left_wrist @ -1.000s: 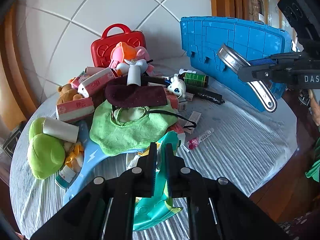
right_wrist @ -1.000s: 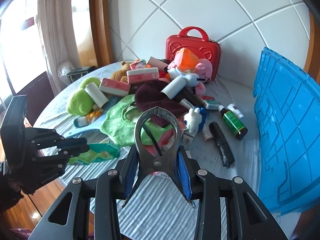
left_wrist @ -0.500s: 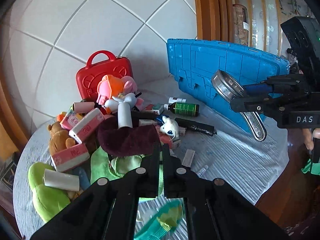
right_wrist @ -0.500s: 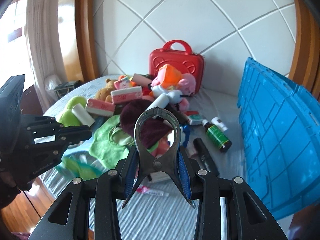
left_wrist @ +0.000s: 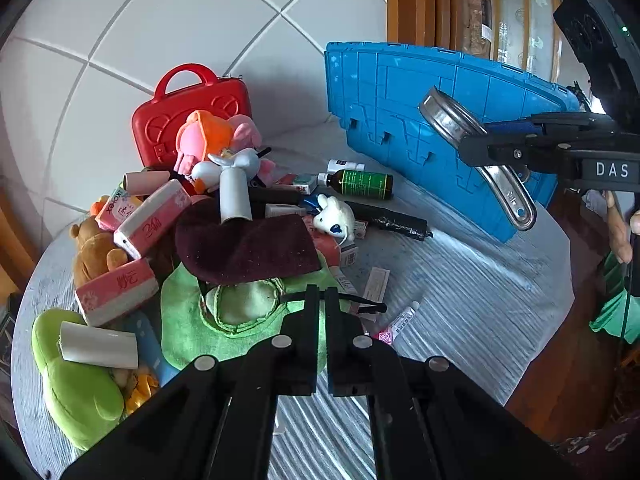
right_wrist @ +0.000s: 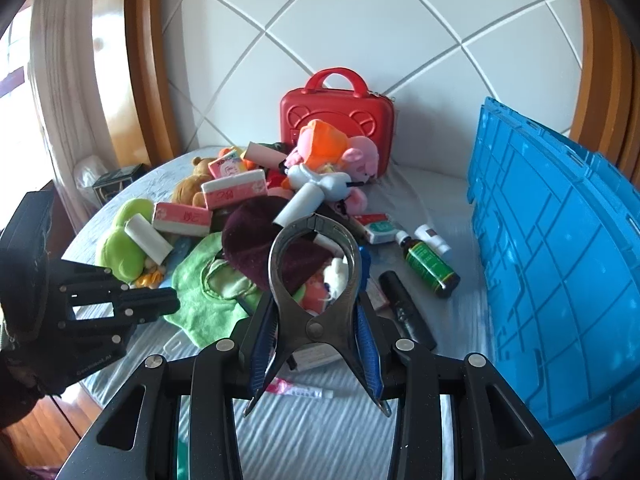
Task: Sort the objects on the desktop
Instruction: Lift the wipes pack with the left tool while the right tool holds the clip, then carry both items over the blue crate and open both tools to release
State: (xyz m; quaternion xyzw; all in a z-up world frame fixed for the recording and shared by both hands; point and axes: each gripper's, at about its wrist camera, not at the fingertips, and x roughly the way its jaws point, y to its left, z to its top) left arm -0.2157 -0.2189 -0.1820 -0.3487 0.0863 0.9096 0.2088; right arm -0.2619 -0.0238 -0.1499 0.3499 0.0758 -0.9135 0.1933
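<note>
Right now R gripper (right_wrist: 316, 332) is clamped on the tongs (right_wrist: 314, 276), tips touching, held above the table (right_wrist: 460, 320). Pile of toys (right_wrist: 320, 152) lies beyond the tips, crate (right_wrist: 560, 260) to their right. L gripper (left_wrist: 322, 308) closed w/ nothing in it, left of the tongs.

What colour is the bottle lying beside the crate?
Dark green bottle with a white cap, clearest in the right wrist view.

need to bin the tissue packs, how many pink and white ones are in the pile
3: one at the pile's near left, one leaning above it, and a smaller pack beside the brown bear. More may be buried.
</note>
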